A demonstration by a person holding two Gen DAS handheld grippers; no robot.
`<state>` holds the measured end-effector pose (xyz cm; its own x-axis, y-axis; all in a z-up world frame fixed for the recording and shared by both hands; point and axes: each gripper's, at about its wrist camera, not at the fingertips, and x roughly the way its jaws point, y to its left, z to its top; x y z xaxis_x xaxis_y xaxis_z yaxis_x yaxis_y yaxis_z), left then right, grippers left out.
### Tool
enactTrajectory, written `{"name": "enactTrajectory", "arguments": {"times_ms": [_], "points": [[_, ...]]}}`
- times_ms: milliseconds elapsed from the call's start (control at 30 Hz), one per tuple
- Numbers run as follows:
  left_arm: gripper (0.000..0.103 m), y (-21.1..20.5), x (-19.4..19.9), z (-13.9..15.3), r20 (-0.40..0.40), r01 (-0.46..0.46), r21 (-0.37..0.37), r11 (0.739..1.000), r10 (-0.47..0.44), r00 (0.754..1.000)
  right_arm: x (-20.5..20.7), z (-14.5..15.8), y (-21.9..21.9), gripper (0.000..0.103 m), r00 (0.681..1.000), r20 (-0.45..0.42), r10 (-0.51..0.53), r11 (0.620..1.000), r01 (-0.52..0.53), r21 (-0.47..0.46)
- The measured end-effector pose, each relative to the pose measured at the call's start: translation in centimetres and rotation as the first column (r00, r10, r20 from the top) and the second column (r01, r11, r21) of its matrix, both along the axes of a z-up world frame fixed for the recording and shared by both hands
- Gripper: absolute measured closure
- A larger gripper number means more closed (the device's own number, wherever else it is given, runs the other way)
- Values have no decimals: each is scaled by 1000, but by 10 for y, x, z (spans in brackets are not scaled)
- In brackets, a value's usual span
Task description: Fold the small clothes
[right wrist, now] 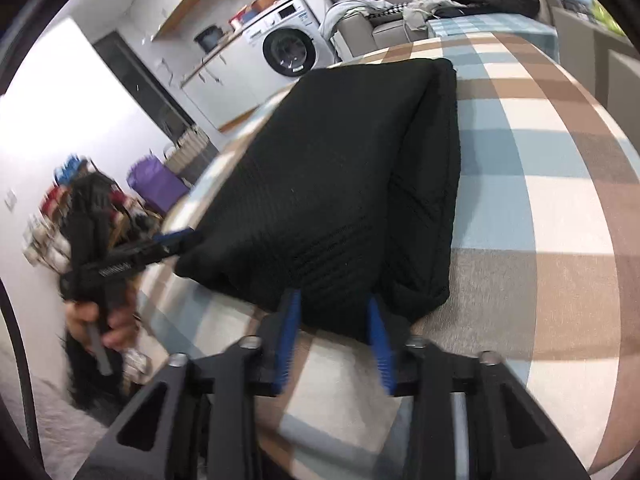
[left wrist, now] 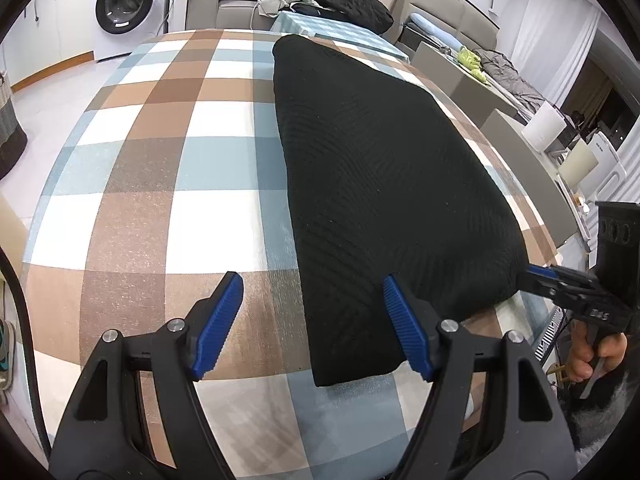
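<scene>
A laundry room with a washing machine and a sofa lies behind the checked counter. On it lies the black garment, folded, its long axis running away from both claws. The right claw is pinched on the near corner, which looks lifted. The left claw gapes wide, holding nothing, its right finger over the near hem.

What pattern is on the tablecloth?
The checked tablecloth has brown, pale blue and white squares, clearest in the left wrist view.
</scene>
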<state>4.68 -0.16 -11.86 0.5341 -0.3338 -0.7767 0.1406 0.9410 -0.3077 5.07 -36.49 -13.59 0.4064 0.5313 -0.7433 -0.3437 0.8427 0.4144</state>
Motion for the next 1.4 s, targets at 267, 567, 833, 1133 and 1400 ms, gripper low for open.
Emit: {"name": "enactTrajectory", "arguments": {"times_ms": [267,567,833,1133,1400], "points": [[33,-9,1,-7,6,31,77,997,-32,999,-11,23,-17,99,996,84,17,1000,-16,-4],[30,-5,0,-5,13,34,80,996,-35,999,-10,0,-23,97,1000,-23,16,998,-17,-64],[30,-15,0,15,72,58,37,998,-61,996,4,22,-29,71,997,43,-71,995,67,80],[30,-37,5,8,55,101,45,994,-104,993,31,3,-8,96,995,10,-103,994,103,25],[30,-18,9,-1,20,63,14,998,-63,998,18,17,-30,44,989,5,-150,988,150,28]]}}
